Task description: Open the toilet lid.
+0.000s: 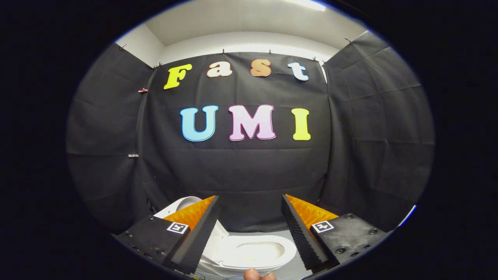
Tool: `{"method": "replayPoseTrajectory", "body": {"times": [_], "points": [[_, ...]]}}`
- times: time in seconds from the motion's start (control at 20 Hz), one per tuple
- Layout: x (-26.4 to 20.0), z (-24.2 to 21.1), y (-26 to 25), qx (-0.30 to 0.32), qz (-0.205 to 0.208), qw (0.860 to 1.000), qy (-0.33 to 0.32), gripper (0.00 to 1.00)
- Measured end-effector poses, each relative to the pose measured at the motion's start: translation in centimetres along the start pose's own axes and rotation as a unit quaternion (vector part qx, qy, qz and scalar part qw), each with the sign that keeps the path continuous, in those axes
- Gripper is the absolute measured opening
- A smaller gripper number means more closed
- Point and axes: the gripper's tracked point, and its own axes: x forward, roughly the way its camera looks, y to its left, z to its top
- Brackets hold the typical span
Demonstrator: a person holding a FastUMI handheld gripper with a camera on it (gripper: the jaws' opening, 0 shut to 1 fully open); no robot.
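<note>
Below, low between the two fingers, sits the toilet [255, 252]: a white seat ring with the bowl opening showing through it. Its lid [183, 205] appears raised, a white curved panel standing at the back left of the seat, partly hidden behind the left finger. The seat's left end is covered by that same finger; the right end runs close to the right finger.

The gripper [251, 200] has its fingers spread wide apart, with nothing between them and no contact with the toilet. Both fingers point up and forward at the black cloth wall [241, 171] beyond the toilet. Grey floor [290, 268] shows beside the seat. A fingertip or two of a person's hand [258, 275] pokes in just below the seat.
</note>
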Motion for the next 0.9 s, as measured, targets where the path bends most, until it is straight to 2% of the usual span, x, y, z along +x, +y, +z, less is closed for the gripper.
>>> {"method": "replayPoseTrajectory", "body": {"times": [0.9], "points": [[-0.4,0.1,-0.43,-0.015,-0.005,1.0,-0.006,1.0]]}}
